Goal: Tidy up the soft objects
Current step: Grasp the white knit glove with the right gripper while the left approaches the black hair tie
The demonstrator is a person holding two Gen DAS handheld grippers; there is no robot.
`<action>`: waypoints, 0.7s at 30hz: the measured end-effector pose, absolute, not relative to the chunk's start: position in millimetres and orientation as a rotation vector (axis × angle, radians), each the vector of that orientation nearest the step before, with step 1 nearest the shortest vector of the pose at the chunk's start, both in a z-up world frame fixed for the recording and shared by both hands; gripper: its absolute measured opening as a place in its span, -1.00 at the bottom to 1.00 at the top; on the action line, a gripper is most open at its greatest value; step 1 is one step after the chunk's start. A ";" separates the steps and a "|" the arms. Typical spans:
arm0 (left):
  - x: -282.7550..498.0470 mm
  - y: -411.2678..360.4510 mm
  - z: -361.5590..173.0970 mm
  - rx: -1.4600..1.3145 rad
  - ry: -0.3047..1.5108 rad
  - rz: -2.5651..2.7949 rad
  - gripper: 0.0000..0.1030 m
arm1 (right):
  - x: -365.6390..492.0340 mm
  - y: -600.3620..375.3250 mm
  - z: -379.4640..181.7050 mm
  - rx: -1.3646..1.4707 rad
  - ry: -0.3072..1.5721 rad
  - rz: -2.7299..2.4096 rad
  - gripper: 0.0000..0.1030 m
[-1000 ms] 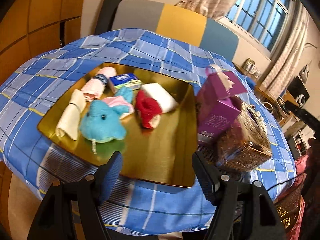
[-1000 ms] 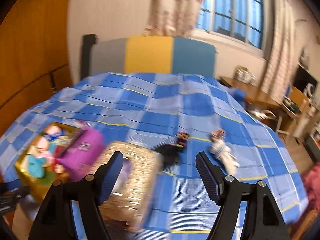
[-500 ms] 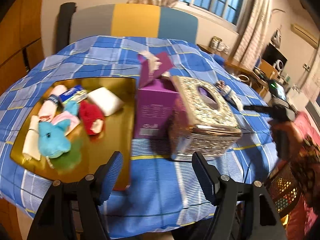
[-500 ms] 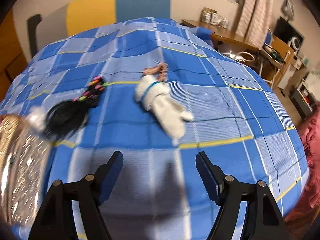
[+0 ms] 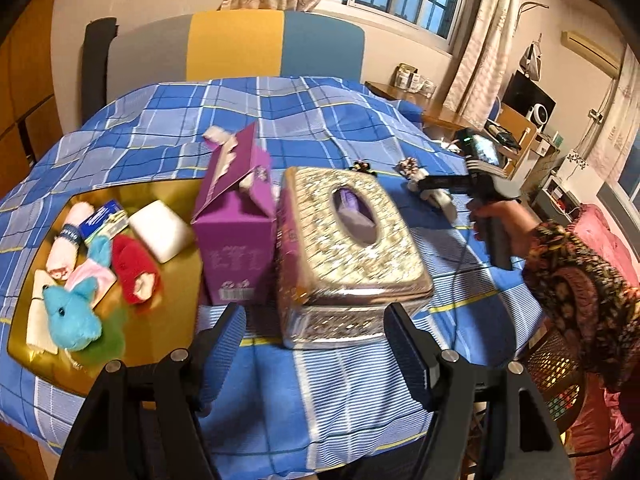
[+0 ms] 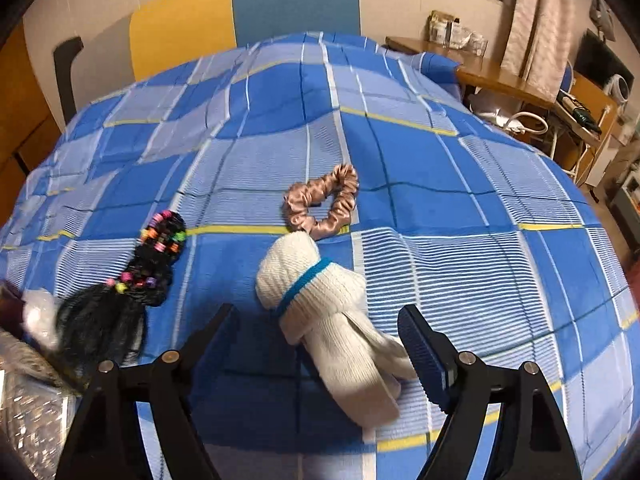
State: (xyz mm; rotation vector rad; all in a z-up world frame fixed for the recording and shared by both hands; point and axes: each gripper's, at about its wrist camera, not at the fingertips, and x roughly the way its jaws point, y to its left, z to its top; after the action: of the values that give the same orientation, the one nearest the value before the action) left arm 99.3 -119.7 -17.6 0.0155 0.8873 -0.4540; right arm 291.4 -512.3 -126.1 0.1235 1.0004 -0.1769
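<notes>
Between opening right tongs [image 6: 320,344], white rolled sock [image 6: 328,320] on cloth [image 6: 460,208]

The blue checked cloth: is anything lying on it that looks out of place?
Yes. A rolled white sock, a pink scrunchie and a black beaded hairpiece lie loose on the cloth, whereas other soft things are gathered on the gold tray.
</notes>
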 end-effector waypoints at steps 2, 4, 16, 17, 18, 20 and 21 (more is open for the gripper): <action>101.2 -126.6 -12.5 0.019 0.881 -0.467 0.40 | 293.0 -513.3 -132.7 0.136 1.011 -0.168 0.31; 102.6 -134.2 -6.5 0.023 0.874 -0.477 0.40 | 296.0 -515.4 -142.0 0.153 1.044 -0.156 0.03; 126.7 -195.3 27.5 0.043 0.864 -0.565 0.40 | 245.9 -524.5 -125.2 0.391 1.085 -0.165 -0.34; 131.5 -202.0 31.7 0.042 0.863 -0.568 0.40 | 236.7 -524.2 -124.9 0.434 1.085 -0.173 -0.34; 138.2 -211.7 36.3 0.047 0.860 -0.575 0.40 | 232.6 -523.2 -125.5 0.452 1.083 -0.174 -0.34; 154.1 -230.3 40.6 0.060 0.886 -0.586 0.41 | 223.1 -519.5 -127.5 0.472 1.068 -0.169 -0.34; 163.1 -238.0 41.8 0.058 0.905 -0.589 0.41 | 221.8 -517.2 -129.0 0.463 1.074 -0.174 -0.34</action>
State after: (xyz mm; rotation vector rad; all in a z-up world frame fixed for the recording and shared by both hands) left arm 163.1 -238.0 41.8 0.0580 0.9047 -0.5893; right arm 221.8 -517.2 -129.0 0.4633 1.0739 -0.1744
